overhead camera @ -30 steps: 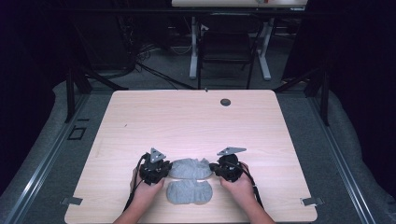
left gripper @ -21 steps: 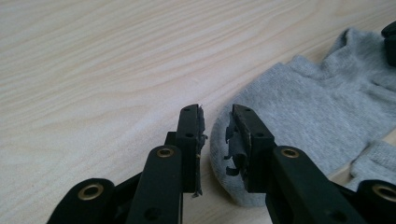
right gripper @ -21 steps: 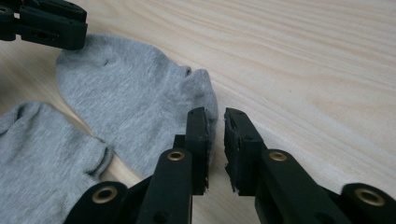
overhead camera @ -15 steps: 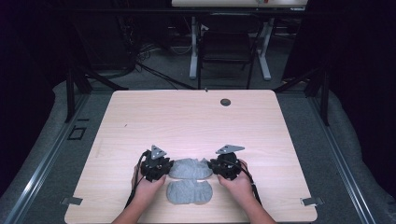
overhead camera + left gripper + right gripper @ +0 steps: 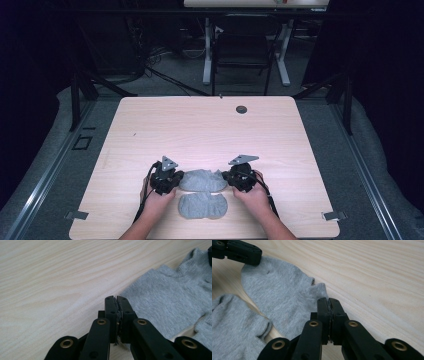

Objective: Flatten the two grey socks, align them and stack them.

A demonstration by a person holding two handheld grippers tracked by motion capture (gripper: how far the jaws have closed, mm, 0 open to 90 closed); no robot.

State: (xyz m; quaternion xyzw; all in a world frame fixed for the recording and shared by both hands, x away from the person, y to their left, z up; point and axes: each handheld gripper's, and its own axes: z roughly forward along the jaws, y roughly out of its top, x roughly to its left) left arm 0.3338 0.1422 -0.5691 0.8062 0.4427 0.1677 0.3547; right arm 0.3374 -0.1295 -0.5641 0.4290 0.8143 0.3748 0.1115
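Observation:
Two grey socks lie near the front edge of the wooden table. The upper sock is stretched flat between my grippers. My left gripper is shut, pinching its left end. At the sock's other end my right gripper is shut on the cuff edge. The lower sock rests just in front of the first, untouched. In the right gripper view my left gripper sits on the far end of the upper sock.
A small dark round hole marks the table's far side. A chair and desk legs stand beyond the table. Bare wood stretches behind the socks.
My right gripper has shifted slightly left toward the sock's end. The left gripper and both socks stay about where they were.

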